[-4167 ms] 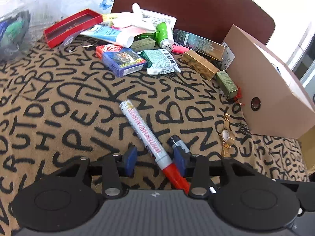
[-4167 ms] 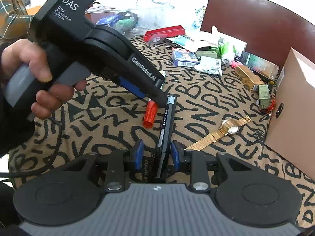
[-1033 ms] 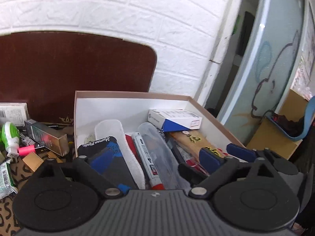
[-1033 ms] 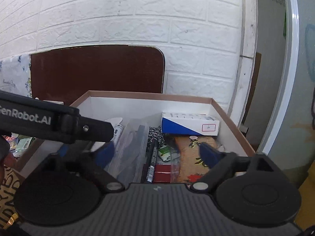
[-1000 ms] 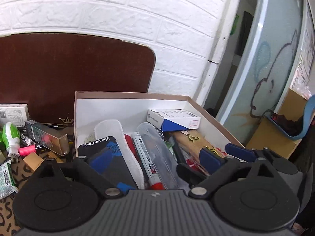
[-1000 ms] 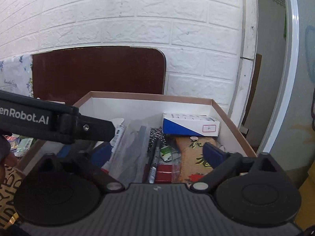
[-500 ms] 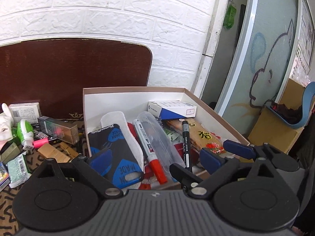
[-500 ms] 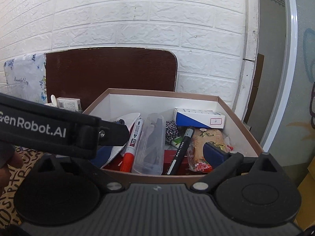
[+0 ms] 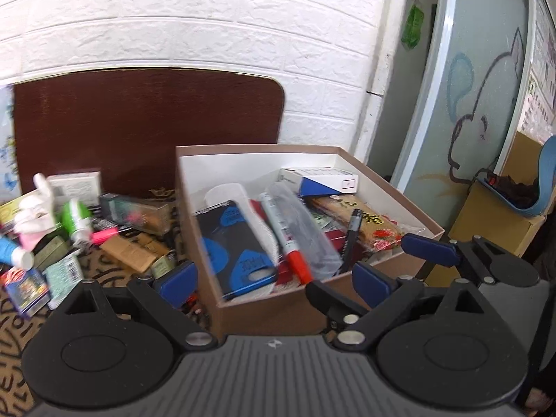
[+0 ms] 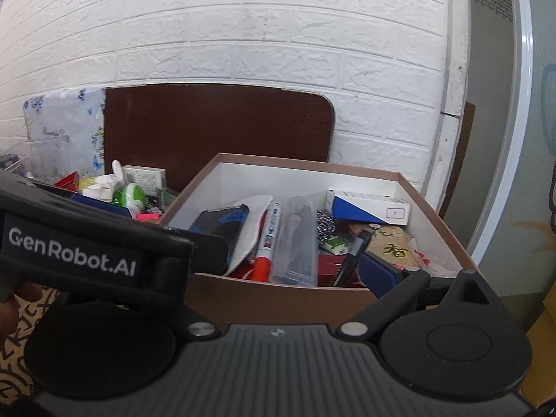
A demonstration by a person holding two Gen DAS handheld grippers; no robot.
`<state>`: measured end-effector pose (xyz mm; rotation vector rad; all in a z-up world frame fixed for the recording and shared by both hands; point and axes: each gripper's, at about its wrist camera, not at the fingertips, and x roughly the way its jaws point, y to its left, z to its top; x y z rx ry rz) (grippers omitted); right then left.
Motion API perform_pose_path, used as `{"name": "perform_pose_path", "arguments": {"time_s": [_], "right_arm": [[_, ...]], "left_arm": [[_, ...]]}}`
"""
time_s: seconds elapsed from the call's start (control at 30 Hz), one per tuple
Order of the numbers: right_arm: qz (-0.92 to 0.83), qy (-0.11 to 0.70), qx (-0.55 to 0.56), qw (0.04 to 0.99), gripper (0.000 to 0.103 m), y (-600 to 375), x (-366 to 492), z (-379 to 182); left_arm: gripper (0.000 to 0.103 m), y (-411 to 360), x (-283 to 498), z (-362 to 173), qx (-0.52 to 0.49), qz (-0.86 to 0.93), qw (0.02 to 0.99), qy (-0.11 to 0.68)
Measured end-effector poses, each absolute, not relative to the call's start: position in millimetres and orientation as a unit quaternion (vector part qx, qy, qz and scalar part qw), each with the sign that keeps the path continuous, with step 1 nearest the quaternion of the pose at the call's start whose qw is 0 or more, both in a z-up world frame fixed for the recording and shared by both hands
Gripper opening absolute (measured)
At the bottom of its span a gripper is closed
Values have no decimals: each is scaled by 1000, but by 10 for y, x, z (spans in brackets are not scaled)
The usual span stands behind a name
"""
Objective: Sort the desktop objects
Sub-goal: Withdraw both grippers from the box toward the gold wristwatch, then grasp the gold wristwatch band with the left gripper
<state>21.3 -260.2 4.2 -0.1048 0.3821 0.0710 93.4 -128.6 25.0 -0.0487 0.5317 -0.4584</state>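
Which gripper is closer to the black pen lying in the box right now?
Right. The right gripper has its blue finger pad almost touching the black pen at the box front. The left gripper, open, sits toward the box's other front corner, farther from it.

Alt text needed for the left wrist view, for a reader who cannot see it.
A brown cardboard box with a white interior holds a red-capped whiteboard marker, a black pen, a blue-and-black phone case and a blue-and-white carton. The left tongs are open and empty before it. Small boxes, tubes and a green bottle lie left of it.
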Motion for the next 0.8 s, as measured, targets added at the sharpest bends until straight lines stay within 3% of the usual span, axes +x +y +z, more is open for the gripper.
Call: {"name": "perform_pose_path", "arguments": {"time_s": [0.4, 0.5, 0.6, 0.67, 0.8], "right_arm": [[172, 239, -85, 952, 97, -1858, -46, -303], [216, 261, -84, 937, 94, -1645, -68, -482], [226, 290, -94, 925, 79, -1451, -44, -667], [226, 308, -96, 919, 74, -1371, -5, -772], [217, 323, -90, 917, 69, -1321, 65, -866]], "left_arm": [[97, -407, 819, -169, -65, -132, 936, 320], [94, -304, 840, -327, -71, -131, 929, 338], [92, -277, 859, -444, -66, -144, 924, 348], [79, -283, 888, -501, -62, -154, 921, 352], [62, -306, 979, -605, -61, -175, 912, 367]]}}
